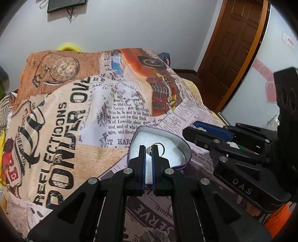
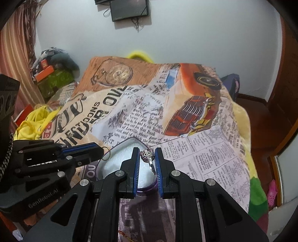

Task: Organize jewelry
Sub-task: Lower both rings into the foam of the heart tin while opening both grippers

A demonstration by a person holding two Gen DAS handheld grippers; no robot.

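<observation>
A heart-shaped purple box [image 1: 183, 149] with white foam inside lies open on the printed blanket; it also shows in the right wrist view [image 2: 115, 147]. My left gripper [image 1: 148, 149] is shut on a thin gold ring with a pearl [image 1: 158, 147], held over the box's foam. The same gold ring [image 2: 106, 153] shows at the left gripper's tips in the right wrist view. My right gripper [image 2: 147, 150] is shut on a silver ring with stones [image 2: 148, 154], held over the box. In the left wrist view the right gripper [image 1: 197, 128] sits just right of the box.
The printed newspaper-style blanket [image 2: 204, 152] covers the bed. Yellow cloth [image 2: 33, 124] and boxes [image 2: 52, 78] lie at the left. A wooden door [image 1: 232, 46] stands at the right, a dark screen [image 2: 130, 9] hangs on the wall.
</observation>
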